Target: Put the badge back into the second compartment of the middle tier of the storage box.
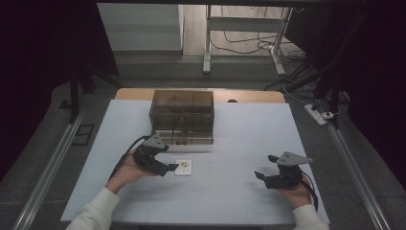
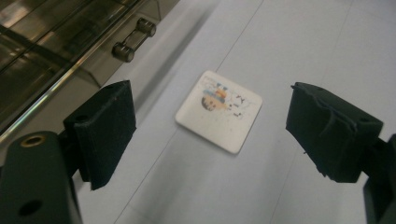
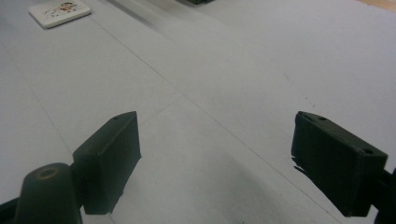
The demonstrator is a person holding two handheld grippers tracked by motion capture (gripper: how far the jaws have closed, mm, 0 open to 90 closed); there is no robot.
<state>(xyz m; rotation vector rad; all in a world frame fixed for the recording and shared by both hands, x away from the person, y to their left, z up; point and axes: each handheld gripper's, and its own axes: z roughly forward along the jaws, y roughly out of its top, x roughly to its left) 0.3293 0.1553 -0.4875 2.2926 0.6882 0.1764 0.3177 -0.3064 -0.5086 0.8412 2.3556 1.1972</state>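
Note:
A small white square tile (image 1: pixel 183 167) with a coloured picture lies flat on the white table, just in front of a smoky see-through drawer box (image 1: pixel 182 116). My left gripper (image 1: pixel 171 168) hovers at the tile's left edge, open, and its own view has the tile (image 2: pixel 218 110) lying ahead between the wide-apart jaws, untouched. The box's front with a two-knobbed metal handle (image 2: pixel 134 40) runs along that view's upper left. My right gripper (image 1: pixel 262 175) rests open over bare table at the right, nothing between its jaws. Its view catches the tile (image 3: pixel 59 12) far off at top left.
The white table sheet (image 1: pixel 249 134) ends in a wooden edge behind the box. Beyond it are a grey floor, a metal desk frame (image 1: pixel 207 43) and loose cables. A power strip (image 1: pixel 316 114) lies on the floor at the right. Rails flank the table.

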